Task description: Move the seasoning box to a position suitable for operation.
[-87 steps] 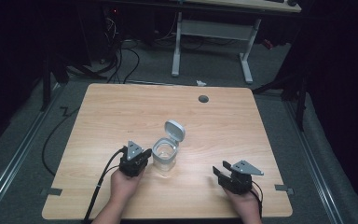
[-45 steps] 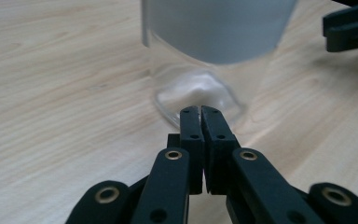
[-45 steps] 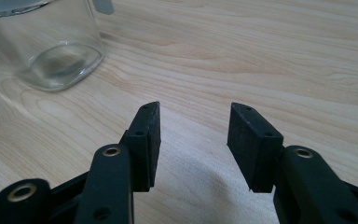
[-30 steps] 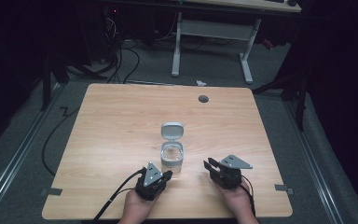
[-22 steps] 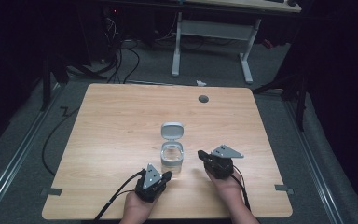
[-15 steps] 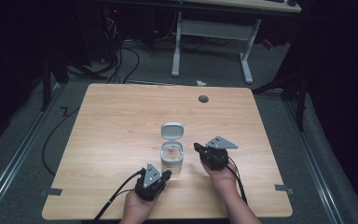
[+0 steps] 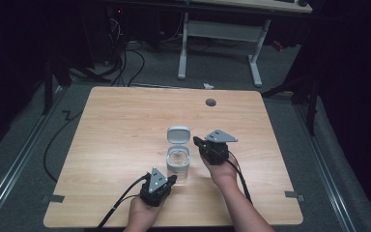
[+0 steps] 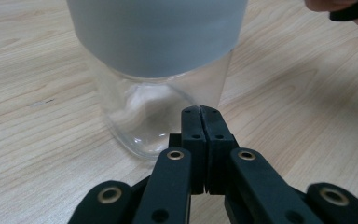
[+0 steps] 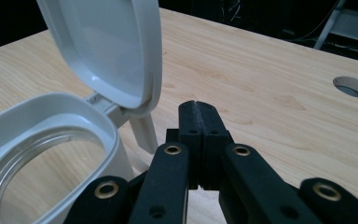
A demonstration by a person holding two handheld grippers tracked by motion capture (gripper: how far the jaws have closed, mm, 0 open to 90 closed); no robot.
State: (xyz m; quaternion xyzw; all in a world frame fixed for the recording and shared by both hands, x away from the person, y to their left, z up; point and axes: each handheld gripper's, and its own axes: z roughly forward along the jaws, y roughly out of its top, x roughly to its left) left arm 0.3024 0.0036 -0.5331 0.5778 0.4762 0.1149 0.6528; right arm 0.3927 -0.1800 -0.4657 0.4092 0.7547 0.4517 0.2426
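A clear glass jar [image 7: 178,167] with a grey collar stands near the table's middle, its hinged grey lid [image 7: 178,135] flipped up and open. My left gripper [image 7: 172,180] sits low at the jar's near side, jaws pressed together and empty; the jar's glass base [image 8: 158,116] and collar [image 8: 156,32] loom just ahead of the left gripper [image 8: 200,110]. My right gripper [image 7: 196,141] hovers just right of the lid, shut with nothing held. Beyond the right gripper [image 9: 196,106], the raised lid [image 9: 107,51] and the jar's open mouth [image 9: 46,144] lie close to the left.
The wooden table [image 7: 125,125] has a round cable hole [image 7: 210,102] at its back right. Tape marks [image 7: 292,195] sit near the front corners. A white desk frame [image 7: 217,34] and cables lie on the floor beyond.
My right gripper has moved forward and left from the table's front right up to the jar's lid. Earlier, my left gripper drew back from the jar's left side to its near side.
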